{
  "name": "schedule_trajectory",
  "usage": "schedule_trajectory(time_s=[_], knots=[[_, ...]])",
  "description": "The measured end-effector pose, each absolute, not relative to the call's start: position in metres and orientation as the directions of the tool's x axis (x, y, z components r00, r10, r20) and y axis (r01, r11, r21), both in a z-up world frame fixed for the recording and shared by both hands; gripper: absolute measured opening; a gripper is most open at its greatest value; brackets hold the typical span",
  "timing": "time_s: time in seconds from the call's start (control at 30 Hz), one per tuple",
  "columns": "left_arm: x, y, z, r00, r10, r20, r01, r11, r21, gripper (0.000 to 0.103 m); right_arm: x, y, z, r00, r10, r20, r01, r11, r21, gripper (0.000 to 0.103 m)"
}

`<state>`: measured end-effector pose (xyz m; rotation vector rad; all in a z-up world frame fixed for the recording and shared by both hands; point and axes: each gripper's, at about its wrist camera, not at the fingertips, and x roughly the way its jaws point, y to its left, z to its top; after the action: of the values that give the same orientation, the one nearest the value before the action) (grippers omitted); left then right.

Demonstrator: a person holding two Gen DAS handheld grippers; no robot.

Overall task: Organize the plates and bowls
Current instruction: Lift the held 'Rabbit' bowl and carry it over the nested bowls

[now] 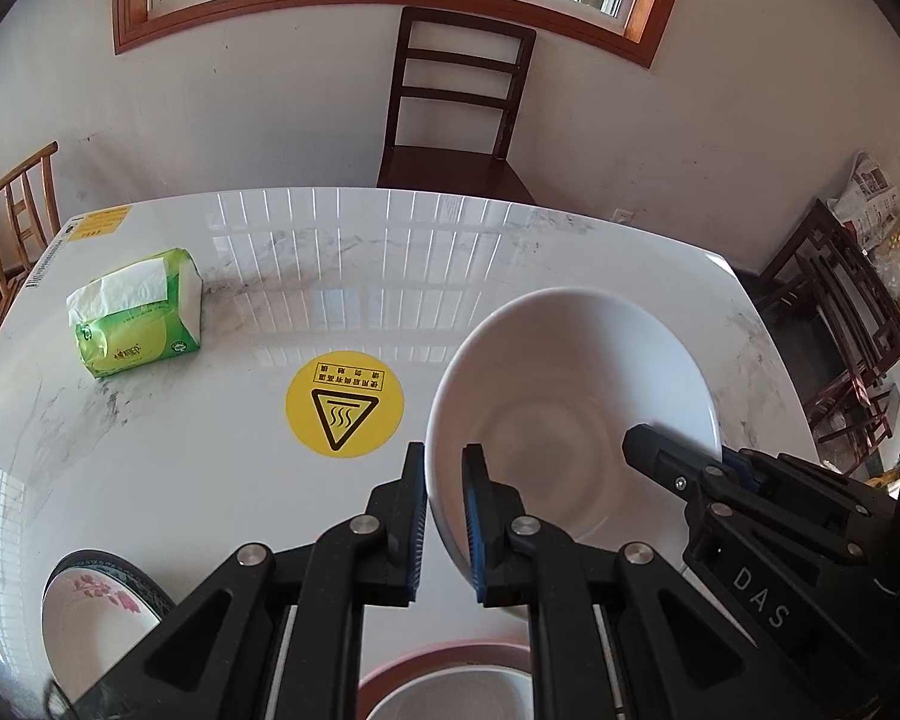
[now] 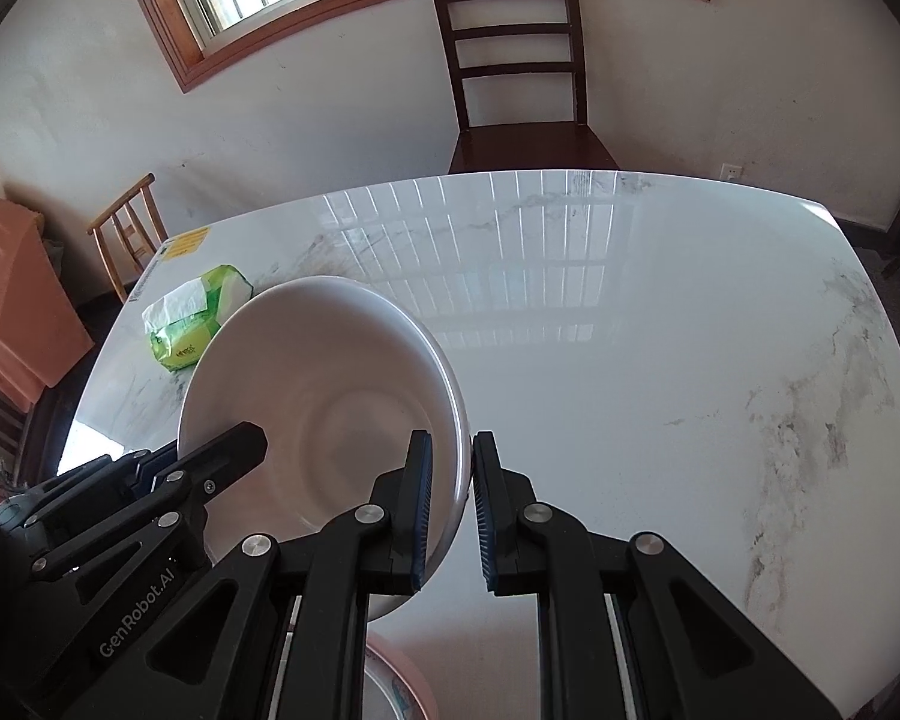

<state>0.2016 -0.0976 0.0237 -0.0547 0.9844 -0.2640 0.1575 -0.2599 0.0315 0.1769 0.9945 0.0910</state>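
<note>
A plain white bowl [image 1: 570, 384] hangs tilted above the marble table [image 1: 222, 480], held from both sides. My left gripper [image 1: 444, 471] is shut on the bowl's left rim, one finger inside and one outside. My right gripper [image 2: 450, 456] is shut on the right rim of the same bowl [image 2: 330, 396]. Each view also shows the other gripper: the right gripper [image 1: 678, 462] and the left gripper [image 2: 234, 450]. Below my left gripper sit a bowl with a pink flower pattern [image 1: 102, 606] and a pink-rimmed dish [image 1: 450, 678], both partly hidden by the fingers.
A green tissue pack [image 1: 138, 318] lies at the table's far left. A round yellow warning sticker [image 1: 345, 403] marks the middle. A dark wooden chair [image 1: 456, 114] stands behind the far edge, a light one [image 1: 18, 222] at the left, and dark furniture [image 1: 840, 336] at the right.
</note>
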Motion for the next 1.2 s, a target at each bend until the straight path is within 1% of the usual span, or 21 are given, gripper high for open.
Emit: schedule_trajectory(time_s=[0.53,0.87,1.2], knots=[[0.126,-0.078,0.028,0.524,-0.221,-0.823,0.181,0.973,-0.146,0.011,0.085,-0.246,0.034,0.53,0.187,-0.827,-0.031,0.979,0.202,0.014],[0.094,-0.067,0.014,0.507,-0.208,-0.837,0.164,0.976,-0.144,0.011,0.054,-0.234,0.021,0.501,0.199,-0.843,-0.048,0.978,0.202,0.014],[0.081,-0.059,-0.005,0.476,-0.203,-0.855,0.145,0.978,-0.151,0.011,0.039,-0.226,0.001,0.46,0.197,-0.866,-0.062,0.98,0.19,0.014]])
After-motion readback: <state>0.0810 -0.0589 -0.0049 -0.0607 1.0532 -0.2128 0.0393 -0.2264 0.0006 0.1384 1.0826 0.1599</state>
